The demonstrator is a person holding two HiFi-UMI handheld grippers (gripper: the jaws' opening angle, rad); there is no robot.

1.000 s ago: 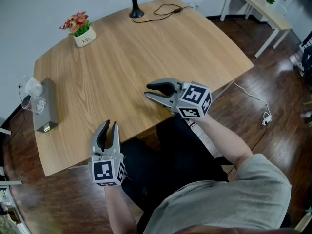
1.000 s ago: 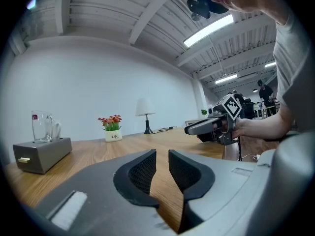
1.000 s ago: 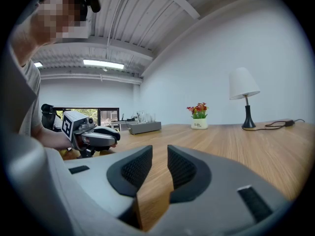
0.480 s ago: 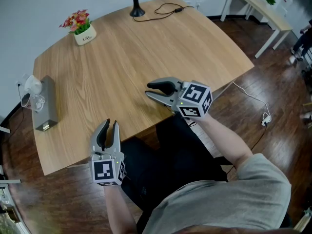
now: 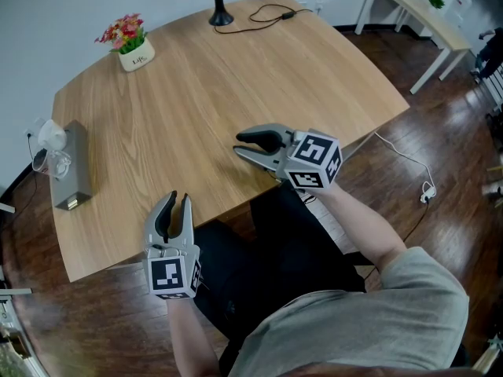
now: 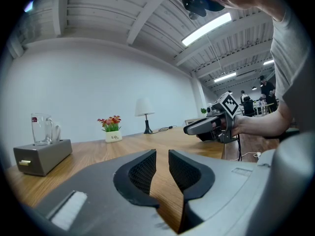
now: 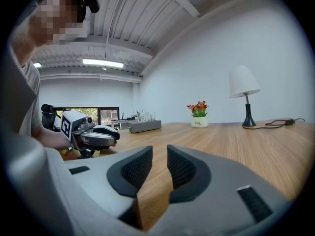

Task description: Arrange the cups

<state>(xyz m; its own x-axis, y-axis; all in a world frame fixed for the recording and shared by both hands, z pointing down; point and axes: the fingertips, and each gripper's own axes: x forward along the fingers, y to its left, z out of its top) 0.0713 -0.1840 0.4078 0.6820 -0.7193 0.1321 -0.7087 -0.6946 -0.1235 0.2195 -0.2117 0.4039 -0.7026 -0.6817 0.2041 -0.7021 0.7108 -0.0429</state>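
Nothing has shifted since the earlier frame: the left gripper (image 5: 178, 201), lower left, and the right gripper (image 5: 238, 146), centre, sit at the table's (image 5: 196, 93) near edge. Both have fingers slightly parted, grasping nothing. The glass cups (image 5: 47, 152) stand on the grey box (image 5: 76, 171) at the left edge.

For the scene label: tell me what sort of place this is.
Likely an open-plan office or lab: a wooden table with a desk lamp and small flower pot, strip lights on an exposed ceiling, and people farther back.
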